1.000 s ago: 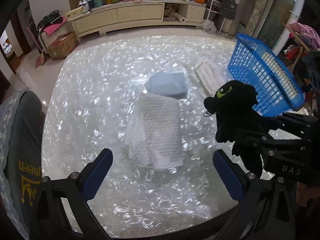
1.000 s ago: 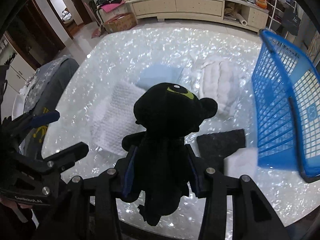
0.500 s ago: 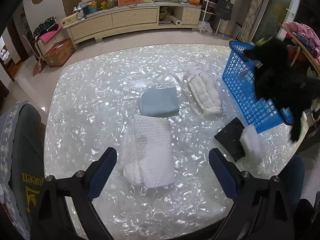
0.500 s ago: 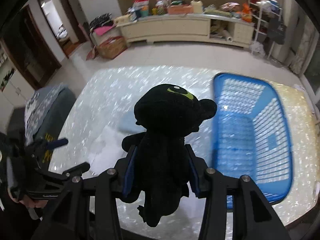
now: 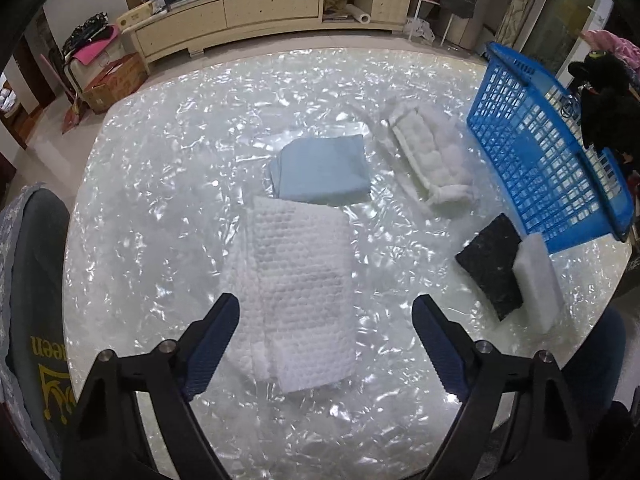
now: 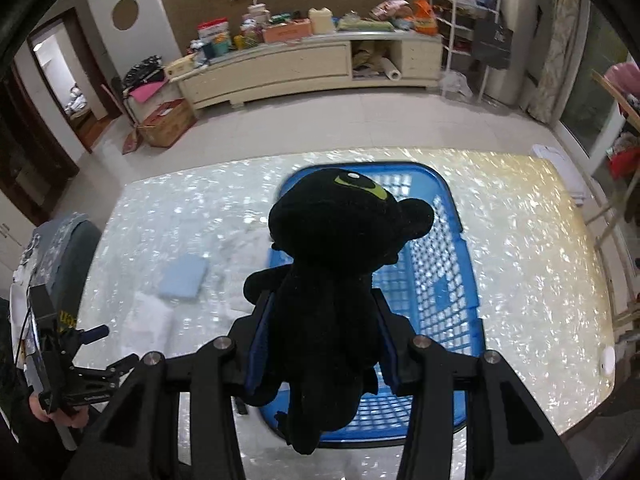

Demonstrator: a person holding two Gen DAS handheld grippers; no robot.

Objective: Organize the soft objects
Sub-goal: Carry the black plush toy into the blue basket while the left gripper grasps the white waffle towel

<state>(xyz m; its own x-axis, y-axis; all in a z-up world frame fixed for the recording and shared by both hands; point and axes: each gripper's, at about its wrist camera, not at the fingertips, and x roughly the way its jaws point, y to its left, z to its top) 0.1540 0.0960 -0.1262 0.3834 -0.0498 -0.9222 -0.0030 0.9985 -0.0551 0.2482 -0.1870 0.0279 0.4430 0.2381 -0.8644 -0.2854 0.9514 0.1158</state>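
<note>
My right gripper [image 6: 322, 308] is shut on a black plush toy [image 6: 340, 248] with a green eye and holds it above the blue mesh basket [image 6: 440, 280]. In the left wrist view the plush toy [image 5: 604, 96] hangs past the basket [image 5: 536, 136] at the far right. My left gripper [image 5: 324, 312] hovers over a white waffle towel [image 5: 304, 280]. Its jaws are closing, and the pads stand apart from the towel. Behind the towel lie a light blue folded cloth [image 5: 322, 170] and a white quilted pad [image 5: 432, 160].
A black sponge [image 5: 490, 264] and a white foam block [image 5: 536, 280] lie by the basket's near corner. A grey chair back [image 5: 36, 300] stands at the table's left edge. A cream cabinet [image 5: 248, 8] and a cardboard box [image 5: 112, 84] stand beyond the table.
The right gripper has carried the plush toy up and to the right, from above the towels to above the basket. The left gripper has sunk toward the white towel, its jaws slightly narrower.
</note>
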